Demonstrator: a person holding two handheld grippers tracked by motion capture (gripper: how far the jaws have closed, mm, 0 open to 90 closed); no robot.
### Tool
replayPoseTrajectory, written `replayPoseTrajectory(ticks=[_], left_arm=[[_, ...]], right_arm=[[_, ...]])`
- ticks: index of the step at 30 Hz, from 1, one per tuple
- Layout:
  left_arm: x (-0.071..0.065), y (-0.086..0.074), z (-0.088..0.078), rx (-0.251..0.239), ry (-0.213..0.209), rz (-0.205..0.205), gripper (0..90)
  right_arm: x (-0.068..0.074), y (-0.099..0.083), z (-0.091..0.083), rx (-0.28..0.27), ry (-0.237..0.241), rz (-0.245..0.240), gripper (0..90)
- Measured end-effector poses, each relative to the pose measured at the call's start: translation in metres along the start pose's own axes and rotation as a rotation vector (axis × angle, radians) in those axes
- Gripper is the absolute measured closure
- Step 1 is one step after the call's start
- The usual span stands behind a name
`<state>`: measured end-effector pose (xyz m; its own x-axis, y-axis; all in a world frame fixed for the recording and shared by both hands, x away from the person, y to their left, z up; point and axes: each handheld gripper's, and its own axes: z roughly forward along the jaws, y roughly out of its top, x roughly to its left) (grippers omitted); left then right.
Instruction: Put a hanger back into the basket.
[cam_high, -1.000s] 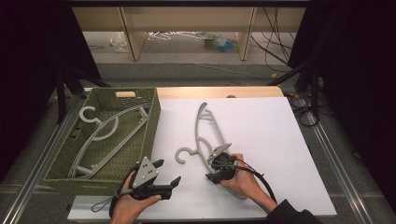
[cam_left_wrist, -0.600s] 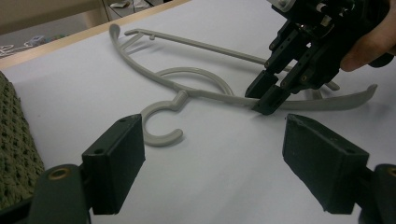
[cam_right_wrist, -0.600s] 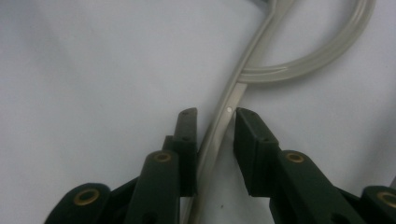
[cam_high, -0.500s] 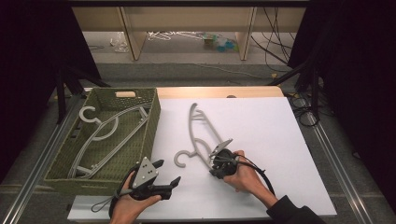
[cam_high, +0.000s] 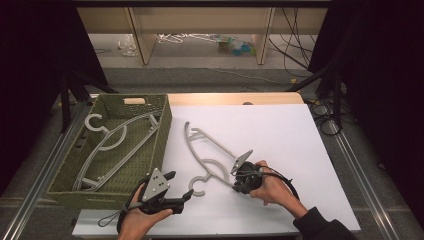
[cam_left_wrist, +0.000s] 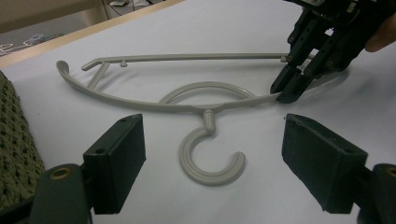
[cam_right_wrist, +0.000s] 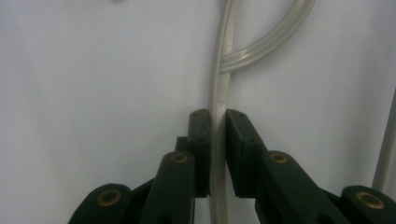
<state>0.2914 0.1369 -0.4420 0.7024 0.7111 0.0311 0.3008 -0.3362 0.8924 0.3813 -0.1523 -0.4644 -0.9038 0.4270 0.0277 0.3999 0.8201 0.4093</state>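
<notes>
The grey hanger (cam_high: 212, 155) has swung left; right gripper (cam_high: 239, 176) pinches its arm, left gripper (cam_high: 181, 187) spread at lower left.

the left gripper (cam_high: 181, 195) was a black, blocky tool with two thick rectangular jaws, each showing a small screw hole, on arms pinned by brass-coloured rivets; a pale grey three-cornered plate dotted with dark screws sat on top, and a thin black cable looped from its rear. the right gripper (cam_right_wrist: 217, 140) was black too, with layered jaw plates, brass rivets and a trailing black cable. a dark sleeve covered the right forearm.
</notes>
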Motion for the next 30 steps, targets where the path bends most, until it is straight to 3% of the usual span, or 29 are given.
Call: replayPoseTrajectory(ticks=[3,5,10,14,19,26,30], left_arm=[[-0.001,0.000,0.001,0.001,-0.009,-0.005,21.5],[0.001,0.001,0.002,0.001,-0.008,0.019,21.5],[0.000,0.003,0.007,0.004,-0.016,0.002,21.5],[0.001,0.008,0.010,0.001,-0.016,0.020,22.1],[0.006,0.012,0.015,0.010,-0.004,0.070,23.4],[0.003,0.015,0.019,0.017,0.006,0.119,24.5],[0.003,0.017,0.018,-0.005,-0.003,0.101,24.3]], right_arm=[[0.000,0.002,0.002,-0.001,-0.006,-0.004,79.5],[0.000,0.003,0.002,0.002,-0.001,-0.003,79.4],[0.000,0.002,0.003,0.002,-0.002,-0.021,80.9],[-0.004,0.001,-0.001,0.000,0.029,-0.012,81.9],[-0.009,-0.007,-0.032,-0.039,0.095,-0.025,81.9],[-0.009,-0.020,-0.071,-0.119,0.177,-0.063,81.9],[-0.012,-0.027,-0.083,-0.141,0.193,-0.057,82.1]])
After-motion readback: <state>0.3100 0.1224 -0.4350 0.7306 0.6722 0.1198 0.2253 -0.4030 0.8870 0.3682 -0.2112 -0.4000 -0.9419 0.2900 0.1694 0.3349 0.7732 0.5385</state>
